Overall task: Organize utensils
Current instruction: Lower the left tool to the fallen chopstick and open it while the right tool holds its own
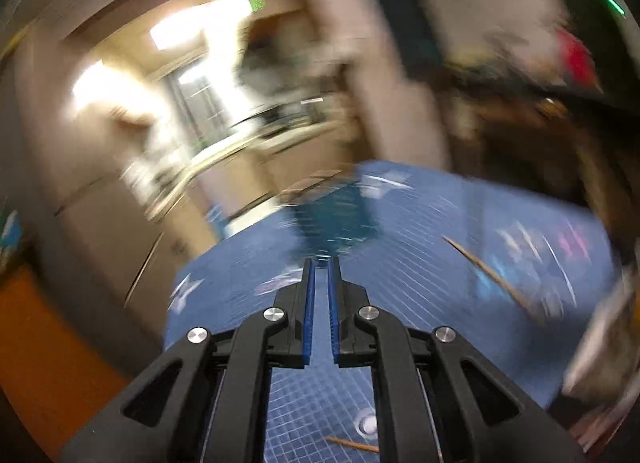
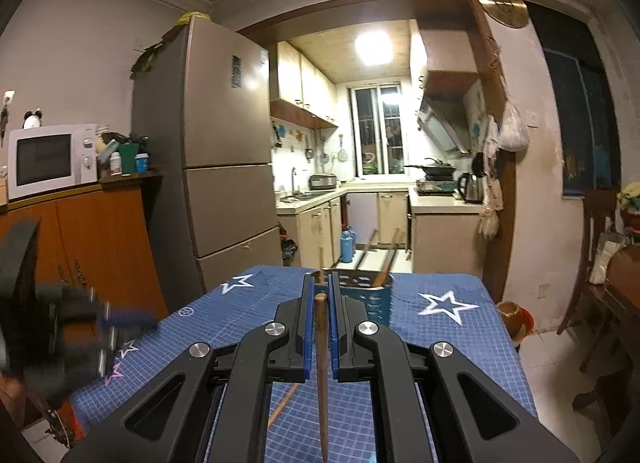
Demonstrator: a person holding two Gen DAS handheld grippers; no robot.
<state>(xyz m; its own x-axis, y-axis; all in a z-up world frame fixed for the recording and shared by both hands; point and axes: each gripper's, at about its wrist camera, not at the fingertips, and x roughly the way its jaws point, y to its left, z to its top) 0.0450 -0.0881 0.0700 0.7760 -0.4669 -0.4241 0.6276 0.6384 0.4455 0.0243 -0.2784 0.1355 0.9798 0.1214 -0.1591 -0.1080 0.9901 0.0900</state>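
My right gripper (image 2: 321, 281) is shut on a wooden chopstick (image 2: 321, 363) that runs back between its pads, above the blue star-patterned table mat (image 2: 440, 343). Just beyond its tips stands a blue perforated utensil holder (image 2: 372, 301) with several chopsticks leaning in it. Another chopstick (image 2: 282, 405) lies on the mat below. The left wrist view is motion-blurred: my left gripper (image 1: 321, 265) is nearly shut with nothing between its pads, over the mat (image 1: 420, 283), facing the blurred blue holder (image 1: 340, 219). Loose chopsticks lie to its right (image 1: 492, 277) and below (image 1: 352, 445). The left gripper also shows blurred in the right wrist view (image 2: 128, 321).
A fridge (image 2: 224, 167), an orange cabinet (image 2: 92, 239) with a microwave (image 2: 48, 161), and a kitchen lie beyond the table. A wooden chair (image 2: 600, 255) stands at right. The mat's far edge is just behind the holder.
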